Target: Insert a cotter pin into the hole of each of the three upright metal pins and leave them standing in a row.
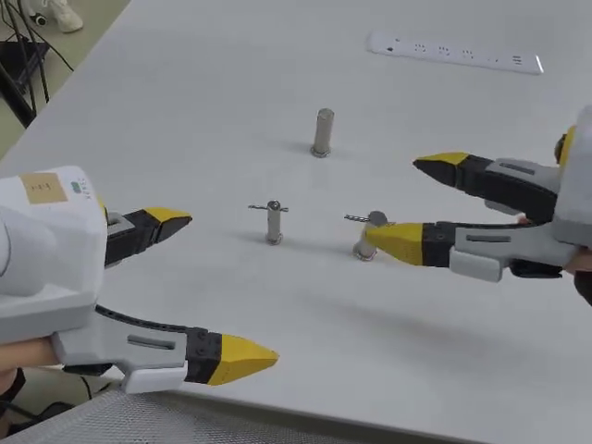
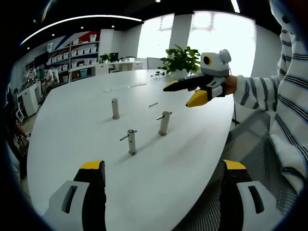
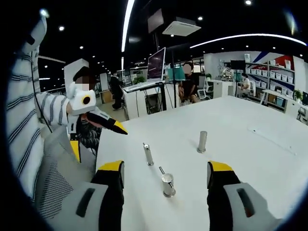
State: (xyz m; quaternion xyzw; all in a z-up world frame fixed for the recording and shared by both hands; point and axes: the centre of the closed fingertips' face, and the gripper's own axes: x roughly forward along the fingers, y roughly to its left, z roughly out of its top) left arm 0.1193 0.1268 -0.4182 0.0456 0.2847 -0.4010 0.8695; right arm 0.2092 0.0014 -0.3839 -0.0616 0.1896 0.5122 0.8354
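3 metal pins stand apart on a bare white table (image 1: 185,74) in the head view. The far pin (image 1: 322,132) is plain. The middle pin (image 1: 274,222) has a cotter pin (image 1: 268,208) through its top. The third pin (image 1: 377,219), crossed by a second cotter pin (image 1: 357,218), stands partly behind 1 jaw of the right gripper (image 1: 400,202), whose jaws are spread wide and hold nothing. The left gripper (image 1: 217,287) hangs by the table's near edge, equally wide and empty. A power strip (image 1: 453,51) lies far back.

The left gripper view brings in the room: shelves (image 2: 77,50), a potted plant (image 2: 180,60), bright windows (image 2: 216,33), and a striped sleeve (image 2: 288,96) behind the right gripper. A thin loose rod (image 2: 153,104) lies on the table beyond the 3 pins; I cannot tell what it is.

The right gripper view faces the other way: a hanging monitor (image 3: 156,62), people seated at desks (image 3: 187,84), and ceiling light strips (image 3: 127,29). The third pin stands just ahead, between this gripper's 2 jaws.
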